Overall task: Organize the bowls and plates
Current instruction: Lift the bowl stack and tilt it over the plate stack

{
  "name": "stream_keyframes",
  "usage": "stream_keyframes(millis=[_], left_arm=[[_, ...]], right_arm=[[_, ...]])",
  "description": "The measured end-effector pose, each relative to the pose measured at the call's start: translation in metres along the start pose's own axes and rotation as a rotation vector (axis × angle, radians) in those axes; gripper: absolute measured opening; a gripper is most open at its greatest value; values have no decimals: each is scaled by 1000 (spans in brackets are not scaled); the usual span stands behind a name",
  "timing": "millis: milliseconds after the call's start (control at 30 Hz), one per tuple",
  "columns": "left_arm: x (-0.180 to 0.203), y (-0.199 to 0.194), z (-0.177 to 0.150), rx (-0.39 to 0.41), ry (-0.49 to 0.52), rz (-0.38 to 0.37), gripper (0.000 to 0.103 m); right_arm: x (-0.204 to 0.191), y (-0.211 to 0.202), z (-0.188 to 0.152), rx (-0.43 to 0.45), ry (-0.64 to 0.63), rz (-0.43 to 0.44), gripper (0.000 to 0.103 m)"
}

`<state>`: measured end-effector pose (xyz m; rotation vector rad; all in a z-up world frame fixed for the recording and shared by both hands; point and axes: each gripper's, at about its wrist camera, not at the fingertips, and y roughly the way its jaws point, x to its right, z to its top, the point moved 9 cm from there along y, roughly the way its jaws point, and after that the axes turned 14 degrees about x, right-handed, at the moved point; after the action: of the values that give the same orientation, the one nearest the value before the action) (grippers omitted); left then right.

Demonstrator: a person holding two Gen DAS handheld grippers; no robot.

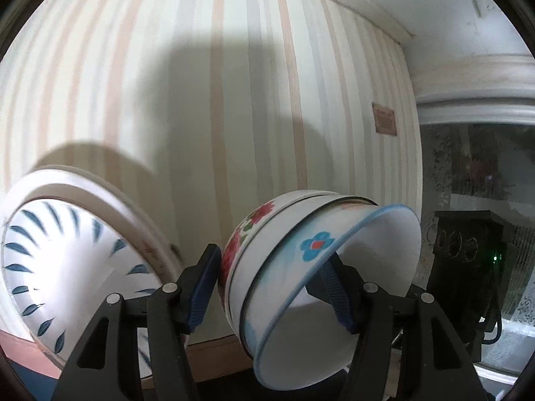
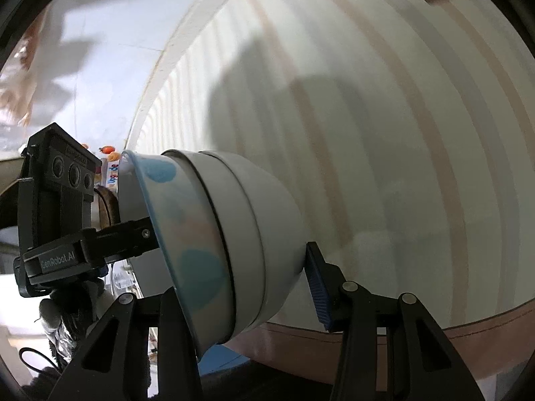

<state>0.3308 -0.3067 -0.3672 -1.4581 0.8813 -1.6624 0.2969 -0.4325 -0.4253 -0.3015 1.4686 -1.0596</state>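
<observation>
Nested bowls [image 1: 321, 267] pinched by both left claw [image 1: 277, 287] and right claw [image 2: 240, 287]; "GenRobot.AI" readable, left of frame.

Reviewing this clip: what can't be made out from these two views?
- Left wrist view: what the leaf-pattern plate rests on is cut off by the frame edge and left tongs.
- Right wrist view: the right tongs' left finger is hidden behind the nested bowls.
- Both views: the innermost bowl's contents are hidden by its blue rim.
</observation>
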Motion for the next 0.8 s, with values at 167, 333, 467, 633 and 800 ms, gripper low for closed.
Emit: stream_keyframes(millis=[167, 333, 467, 633, 800], left_arm=[[-12, -32, 5, 29, -17, -13, 58], [-41, -66, 6, 50, -17, -14, 58], [-71, -80, 1, 52, -23, 3, 58], [-112, -85, -9, 50, -72, 16, 58], [-137, -79, -16, 41, -110, 20, 58]], right_arm=[[-38, 0, 3, -5, -37, 15, 48], [-79, 14, -7, -16, -46, 37, 48], [-104, 33, -20, -26, -60, 43, 48], [-120, 59, -48, -68, -78, 39, 48], [-128, 84, -65, -108, -89, 22, 48]])
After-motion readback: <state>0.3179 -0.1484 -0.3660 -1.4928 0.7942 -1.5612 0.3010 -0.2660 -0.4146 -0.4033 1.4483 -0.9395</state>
